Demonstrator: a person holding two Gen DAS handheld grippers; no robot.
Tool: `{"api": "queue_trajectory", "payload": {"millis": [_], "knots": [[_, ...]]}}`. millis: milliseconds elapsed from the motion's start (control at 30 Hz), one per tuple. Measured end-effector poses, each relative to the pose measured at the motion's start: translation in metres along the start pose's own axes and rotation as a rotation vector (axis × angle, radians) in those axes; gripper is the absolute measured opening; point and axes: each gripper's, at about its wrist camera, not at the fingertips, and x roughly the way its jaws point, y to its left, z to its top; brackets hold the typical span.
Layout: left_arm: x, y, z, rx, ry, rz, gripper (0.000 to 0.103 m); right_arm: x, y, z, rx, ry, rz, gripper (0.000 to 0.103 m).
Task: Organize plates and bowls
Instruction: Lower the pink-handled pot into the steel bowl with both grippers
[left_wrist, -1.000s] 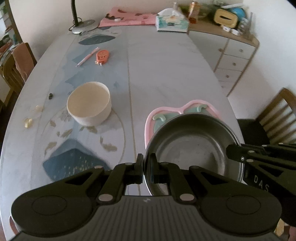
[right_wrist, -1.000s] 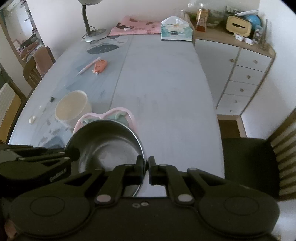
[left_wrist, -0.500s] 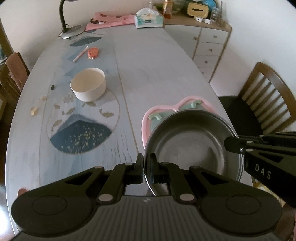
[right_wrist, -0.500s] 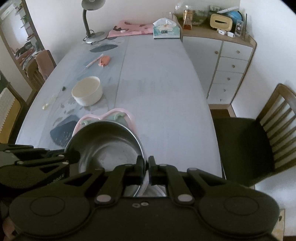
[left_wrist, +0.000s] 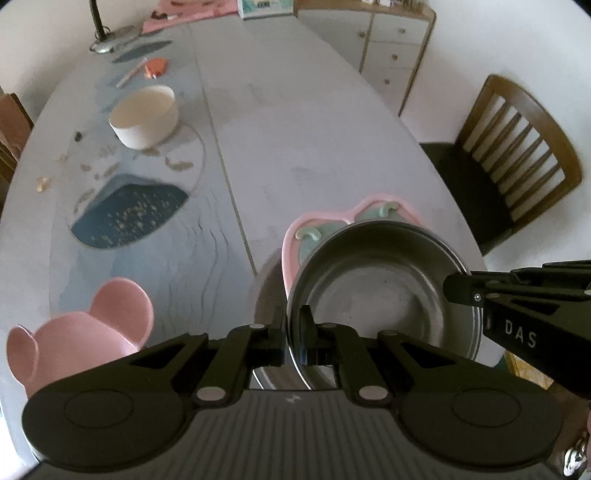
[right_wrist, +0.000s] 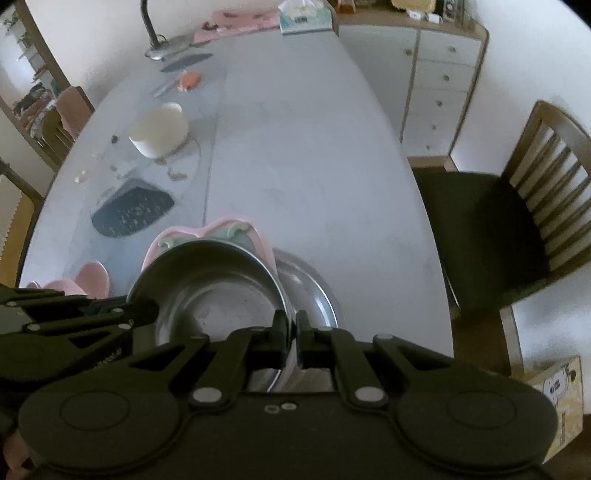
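**Q:** What were the two grippers doing, and where was the bowl?

**A:** I held a stainless steel bowl (left_wrist: 384, 291) in the air over the near end of the table (left_wrist: 317, 147). My left gripper (left_wrist: 293, 332) was pinched onto its rim at the bowl's 8 o'clock, one finger inside the wall and one outside. My right gripper (right_wrist: 291, 334) was pinched the same way on the opposite rim, about 4 o'clock. Both sets of jaws were nearly closed, with only the thin metal wall between them.

**Q:** What lay beneath it?

**A:** A pink divided plate (left_wrist: 295, 229) with green sections showed behind the bowl at 12 o'clock. In the right wrist view, a second steel bowl (right_wrist: 314, 291) sat on the table just under and to the right of the held one. A pink mouse-eared bowl (left_wrist: 85, 332) sat at 9 o'clock, and a cream round bowl (left_wrist: 146, 116) stood well apart at 11 o'clock.

**Q:** How would the held bowl handle?

**A:** I judged it light, stiff and not fragile, but smooth. The thin polished rim could slide between the pads or pivot if one side loosened first. Holding opposite points of the rim looked the steadiest way to keep it level.

**Q:** What did the next step call for?

**A:** Probably lowering it level into the steel bowl below to nest them, then opening both grippers together. A tilt could make it clang or catch on the edge.
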Motion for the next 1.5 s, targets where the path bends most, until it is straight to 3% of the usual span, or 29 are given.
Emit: {"api": "queue_trajectory", "payload": {"millis": [267, 867, 1500], "knots": [[0.018, -0.005, -0.003, 0.016, 0.018, 0.015, 0.006, 0.017, -0.007, -0.014, 0.031, 0.041, -0.004, 0.006], [0.042, -0.006, -0.003, 0.029, 0.040, 0.035, 0.006, 0.044, -0.014, -0.010, 0.026, 0.092, 0.017, 0.006], [0.053, -0.002, -0.005, 0.024, 0.051, 0.029, 0.006, 0.049, -0.012, -0.011, 0.020, 0.096, 0.029, 0.009]]}}
